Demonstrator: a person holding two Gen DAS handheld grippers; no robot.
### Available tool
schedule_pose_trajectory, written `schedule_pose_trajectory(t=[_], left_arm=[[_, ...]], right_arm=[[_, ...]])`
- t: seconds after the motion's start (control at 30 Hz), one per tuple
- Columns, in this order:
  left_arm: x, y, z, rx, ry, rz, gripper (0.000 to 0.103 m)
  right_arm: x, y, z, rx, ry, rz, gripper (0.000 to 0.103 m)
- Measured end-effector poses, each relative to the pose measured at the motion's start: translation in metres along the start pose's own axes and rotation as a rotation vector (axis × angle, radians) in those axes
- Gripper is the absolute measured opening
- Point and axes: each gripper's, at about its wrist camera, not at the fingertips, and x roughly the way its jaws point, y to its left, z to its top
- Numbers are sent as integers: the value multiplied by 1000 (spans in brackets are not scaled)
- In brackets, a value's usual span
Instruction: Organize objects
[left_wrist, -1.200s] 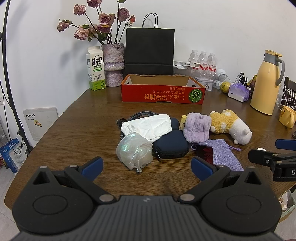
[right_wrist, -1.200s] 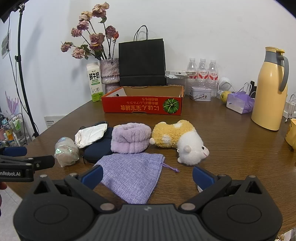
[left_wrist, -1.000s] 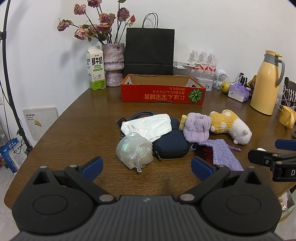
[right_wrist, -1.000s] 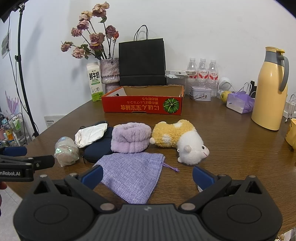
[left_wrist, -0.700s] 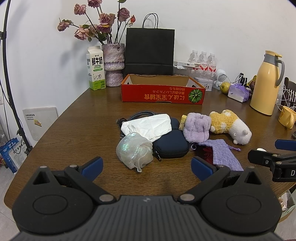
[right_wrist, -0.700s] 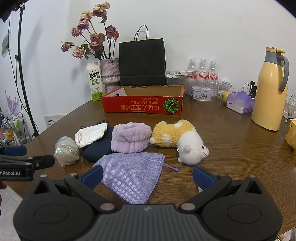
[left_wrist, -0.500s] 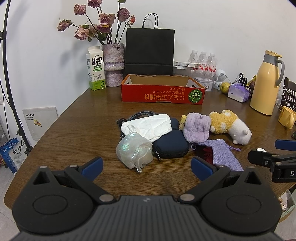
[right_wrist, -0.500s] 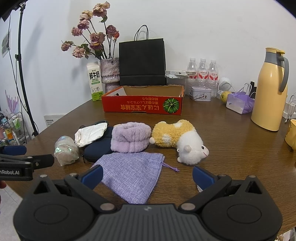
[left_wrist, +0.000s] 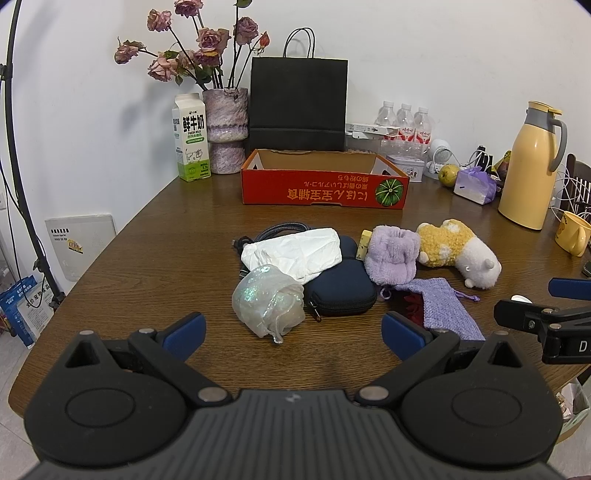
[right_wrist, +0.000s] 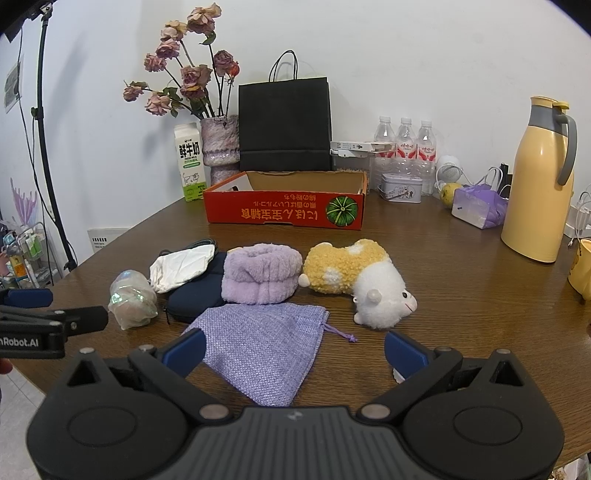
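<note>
Both grippers hang wide open and hold nothing: left gripper (left_wrist: 291, 330) before the shiny pouch (left_wrist: 269, 300), right gripper (right_wrist: 293, 349) over the purple bag (right_wrist: 264, 350). I judge I should pinch the bag by its middle. Behind the bag, red box (right_wrist: 286, 212) on the bench (right_wrist: 461, 295); its inside I see only partly.

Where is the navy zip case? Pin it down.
In the left wrist view, the navy zip case lies mid-table, partly under the white cloth, between the iridescent bundle and the purple fuzzy roll.
</note>
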Motion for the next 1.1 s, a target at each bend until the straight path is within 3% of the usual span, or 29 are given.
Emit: schedule_pose_trajectory(t=[1.1], left_arm=[[3,0,1,-6,5,-7,103]], right_arm=[[4,-15,-3,-21,7,-17,103]])
